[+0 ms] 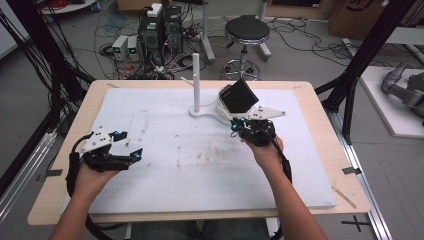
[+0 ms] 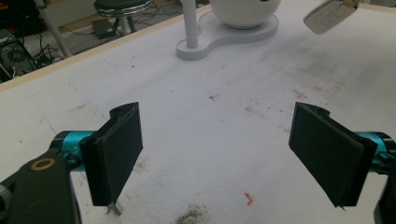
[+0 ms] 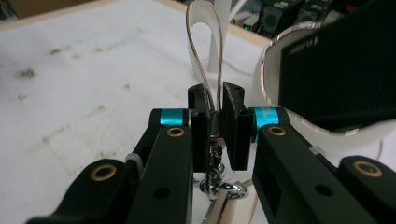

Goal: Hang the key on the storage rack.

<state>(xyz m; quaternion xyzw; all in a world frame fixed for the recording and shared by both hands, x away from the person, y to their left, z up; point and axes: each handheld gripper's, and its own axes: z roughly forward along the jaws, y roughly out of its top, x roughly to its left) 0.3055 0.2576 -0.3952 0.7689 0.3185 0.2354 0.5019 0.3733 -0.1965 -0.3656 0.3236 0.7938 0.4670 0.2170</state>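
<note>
One white stand (image 1: 196, 111) with one upright post sits at the tabletop's (image 1: 60, 175) twelve o'clock. One black handbag (image 1: 239, 95) rests on its round base at about one o'clock. The right tongs (image 3: 215, 122) are clamped on the bag's silvery strap (image 3: 204, 37). The left tongs (image 2: 217, 154) are spread wide apart at eight o'clock, with bare white mat around them.

Bright even light, blurred close foreground
</note>
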